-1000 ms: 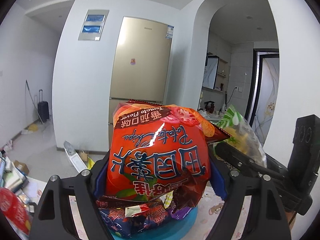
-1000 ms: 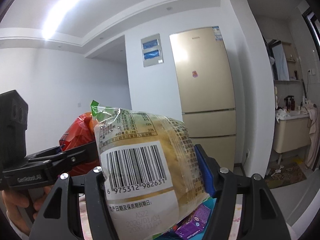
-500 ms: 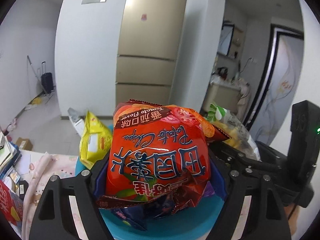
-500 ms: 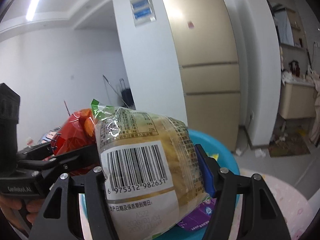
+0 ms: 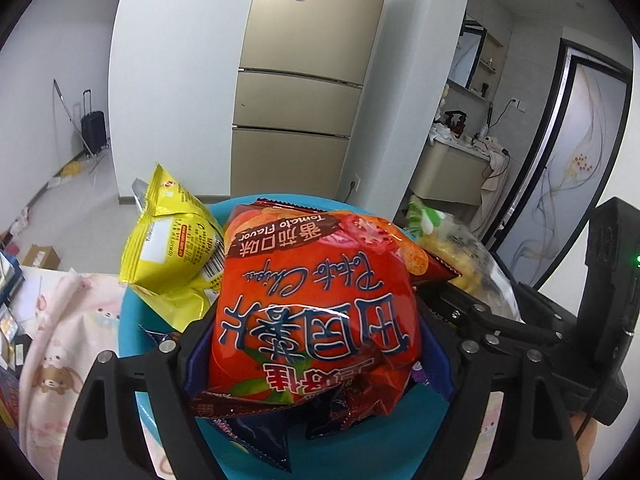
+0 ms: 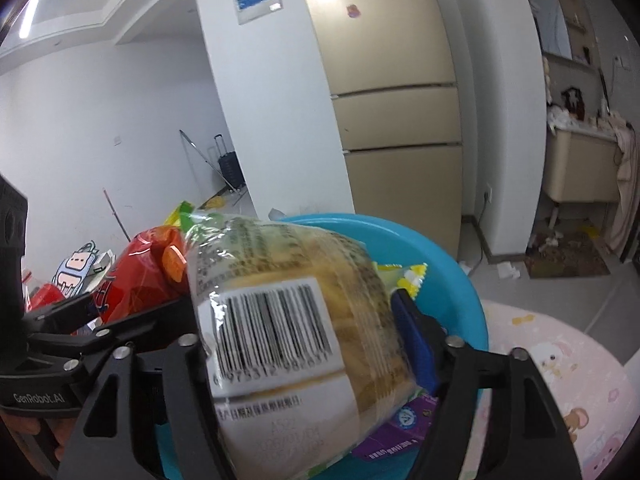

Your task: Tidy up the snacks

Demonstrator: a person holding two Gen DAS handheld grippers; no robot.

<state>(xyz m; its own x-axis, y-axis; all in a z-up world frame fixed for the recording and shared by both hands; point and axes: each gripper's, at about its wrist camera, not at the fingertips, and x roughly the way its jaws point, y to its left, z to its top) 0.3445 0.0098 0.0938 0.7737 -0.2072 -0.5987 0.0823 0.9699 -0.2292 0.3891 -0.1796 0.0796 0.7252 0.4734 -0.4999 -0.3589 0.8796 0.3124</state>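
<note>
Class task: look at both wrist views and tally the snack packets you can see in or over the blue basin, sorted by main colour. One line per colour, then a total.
Red: 1, red tomato chips bag
Yellow: 1, yellow packet
Clear with yellow contents: 1, clear barcode packet
Purple: 1, purple packet
Dark blue: 1, dark blue packet
Total: 5, all at the blue basin; others may be hidden underneath.

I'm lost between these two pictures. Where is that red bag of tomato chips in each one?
Left wrist view: the red chip bag fills the centre foreground, between the left tool's prongs, over the blue basin.
Right wrist view: the same bag peeks out at the left, behind the clear-wrapped snack.
Shared landmark: the beige fridge.
</note>
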